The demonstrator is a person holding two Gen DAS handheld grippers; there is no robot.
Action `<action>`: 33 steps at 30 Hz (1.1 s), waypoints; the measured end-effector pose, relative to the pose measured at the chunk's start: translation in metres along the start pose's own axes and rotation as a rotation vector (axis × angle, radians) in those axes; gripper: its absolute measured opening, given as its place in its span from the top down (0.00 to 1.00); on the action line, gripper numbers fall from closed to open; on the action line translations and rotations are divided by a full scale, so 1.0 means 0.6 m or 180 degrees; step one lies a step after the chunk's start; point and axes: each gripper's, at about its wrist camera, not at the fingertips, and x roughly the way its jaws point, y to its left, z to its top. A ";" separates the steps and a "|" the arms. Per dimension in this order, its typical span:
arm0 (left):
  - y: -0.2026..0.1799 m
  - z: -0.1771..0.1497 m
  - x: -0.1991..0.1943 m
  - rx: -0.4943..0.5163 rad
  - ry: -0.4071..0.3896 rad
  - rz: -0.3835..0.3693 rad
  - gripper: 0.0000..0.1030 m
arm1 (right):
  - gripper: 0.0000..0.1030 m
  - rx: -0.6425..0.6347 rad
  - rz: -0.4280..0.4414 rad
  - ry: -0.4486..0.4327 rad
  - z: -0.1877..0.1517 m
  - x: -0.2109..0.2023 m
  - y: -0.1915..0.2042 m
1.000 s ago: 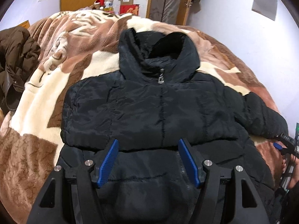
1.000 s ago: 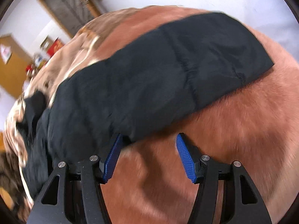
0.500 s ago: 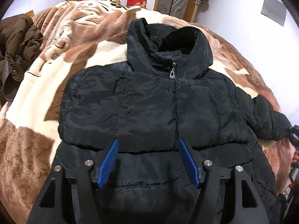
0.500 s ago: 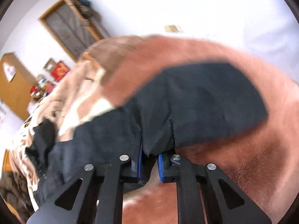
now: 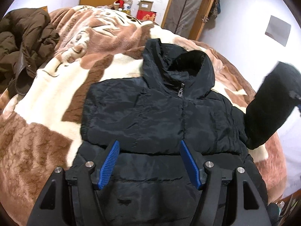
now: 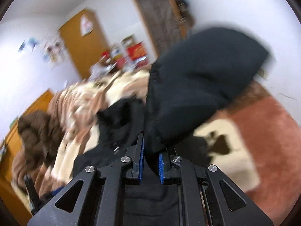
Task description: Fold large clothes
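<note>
A black puffer jacket (image 5: 160,116) lies front up on the bed, collar away from me, its left sleeve folded across the chest. My left gripper (image 5: 149,162) hovers open above the jacket's lower front, with nothing between its blue pads. The jacket's right sleeve (image 5: 270,105) is lifted off the bed at the right edge of the left wrist view. In the blurred right wrist view my right gripper (image 6: 151,164) is shut on that sleeve (image 6: 197,86), which hangs in front of the camera.
A brown and cream blanket (image 5: 56,98) covers the bed. A brown coat (image 5: 22,43) is heaped at its far left. Boxes (image 5: 145,12) and a wooden door (image 5: 188,7) stand behind the bed; a white wall runs close along the right.
My right gripper shut on the sleeve's cuff edge, then raised the sleeve off the blanket while rolling. My left gripper drifted a little, still open.
</note>
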 end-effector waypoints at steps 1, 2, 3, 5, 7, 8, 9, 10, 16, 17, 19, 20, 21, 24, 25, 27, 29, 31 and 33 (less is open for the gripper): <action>0.009 -0.002 -0.003 -0.0028 -0.0005 0.0012 0.33 | 0.87 -0.0071 0.0047 0.0086 -0.009 0.025 0.018; 0.018 -0.003 -0.005 -0.0056 -0.0007 0.0026 0.33 | 0.87 -0.0145 0.0061 0.0184 -0.021 0.054 0.036; 0.029 -0.005 -0.007 -0.0088 -0.0006 0.0043 0.33 | 0.87 -0.0210 0.0071 0.0302 -0.034 0.087 0.052; 0.050 -0.008 -0.010 -0.0155 -0.0003 0.0090 0.33 | 0.84 -0.0285 0.0130 0.0523 -0.064 0.136 0.074; 0.070 -0.013 -0.013 -0.0222 0.0000 0.0132 0.33 | 0.77 -0.0343 0.0178 0.0764 -0.097 0.193 0.089; 0.079 -0.015 -0.015 -0.0251 0.0001 0.0145 0.33 | 0.69 -0.0371 0.0198 0.0866 -0.110 0.211 0.098; 0.087 -0.016 -0.015 -0.0278 0.0004 0.0161 0.33 | 0.58 -0.0392 0.0215 0.0983 -0.125 0.230 0.101; 0.093 -0.017 -0.016 -0.0303 0.0006 0.0173 0.33 | 0.52 -0.0407 0.0233 0.1097 -0.136 0.244 0.102; 0.099 -0.010 -0.018 -0.0335 -0.0023 0.0160 0.33 | 0.46 -0.0411 0.0537 0.1103 -0.141 0.204 0.104; 0.092 -0.005 -0.016 -0.0314 -0.0030 0.0127 0.33 | 0.46 -0.0431 0.0588 0.1056 -0.137 0.194 0.104; 0.075 0.003 -0.010 -0.0248 -0.0037 0.0068 0.33 | 0.46 -0.0479 0.0583 0.0896 -0.126 0.169 0.096; 0.064 0.009 -0.004 -0.0214 -0.0035 0.0043 0.33 | 0.46 -0.0479 0.0528 0.0807 -0.120 0.162 0.087; 0.052 0.016 0.002 -0.0170 -0.0034 0.0003 0.33 | 0.46 -0.0439 0.0440 0.0718 -0.111 0.154 0.069; 0.009 0.039 0.029 -0.0003 -0.0030 -0.0097 0.33 | 0.46 -0.0125 0.0075 0.0593 -0.083 0.148 -0.010; -0.005 0.047 0.038 0.0044 -0.0023 -0.0115 0.33 | 0.46 -0.0044 -0.0087 0.0570 -0.077 0.150 -0.038; -0.035 0.064 0.058 0.0128 -0.0023 -0.0203 0.33 | 0.61 0.0023 -0.0350 0.0540 -0.072 0.161 -0.079; -0.063 0.080 0.083 0.0178 -0.0012 -0.0271 0.33 | 0.63 0.0122 -0.0437 0.0641 -0.078 0.186 -0.106; -0.087 0.090 0.113 0.0238 -0.0004 -0.0333 0.33 | 0.63 0.0110 -0.0421 0.0823 -0.097 0.223 -0.114; -0.104 0.095 0.150 0.0275 0.0058 -0.0314 0.34 | 0.63 0.0041 -0.0399 0.0943 -0.122 0.252 -0.112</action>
